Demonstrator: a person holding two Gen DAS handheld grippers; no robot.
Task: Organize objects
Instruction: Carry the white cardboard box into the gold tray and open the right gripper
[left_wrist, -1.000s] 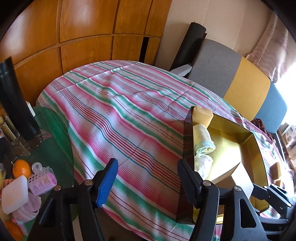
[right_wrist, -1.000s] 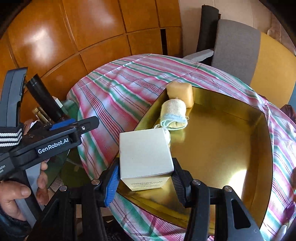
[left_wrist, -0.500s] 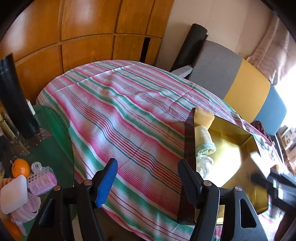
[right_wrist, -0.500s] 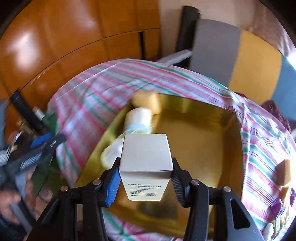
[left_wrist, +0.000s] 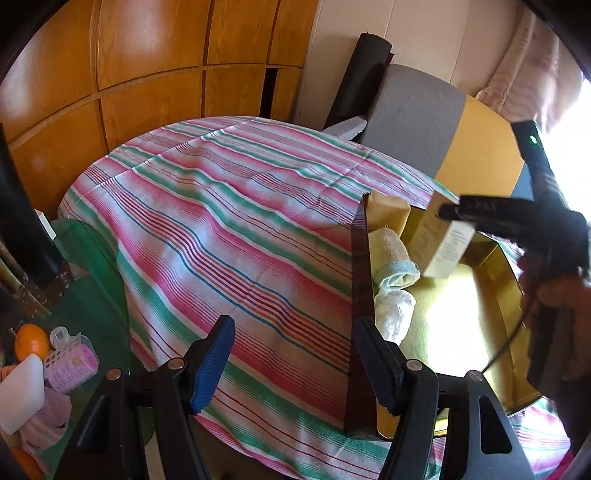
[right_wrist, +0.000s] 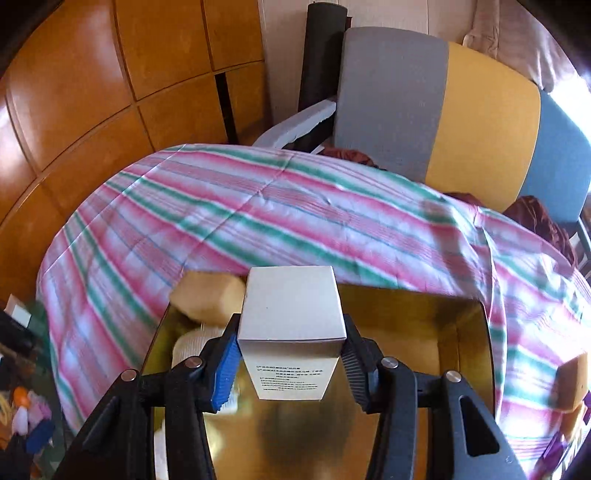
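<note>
- right gripper (right_wrist: 290, 363) is clamped on a white carton (right_wrist: 291, 332), one pad on each side face, small print on the side facing the camera
- the carton hangs over the gold tray (right_wrist: 461, 332), not touching its floor as far as I can see
- from the left wrist cam the same carton (left_wrist: 443, 240) shows up tilted and a bit blurry above the tray's (left_wrist: 480, 314) far half, with the person's hand (left_wrist: 554, 288) around the gripper handle
- already in the tray along its left wall: a tan sponge block (left_wrist: 388, 214) in the far corner, then a rolled cloth (left_wrist: 391, 258) with a light blue edge, then a crumpled white plastic thing (left_wrist: 395, 314) closest to the camera
- left gripper (left_wrist: 295, 362) is just sitting released, nothing between the fingers, above the striped tablecloth (left_wrist: 229, 221) near the tray's left edge
- off to the left, on a green surface: an orange (left_wrist: 31, 343), a pink hair roller (left_wrist: 72, 365), and a white block (left_wrist: 22, 391)
</note>
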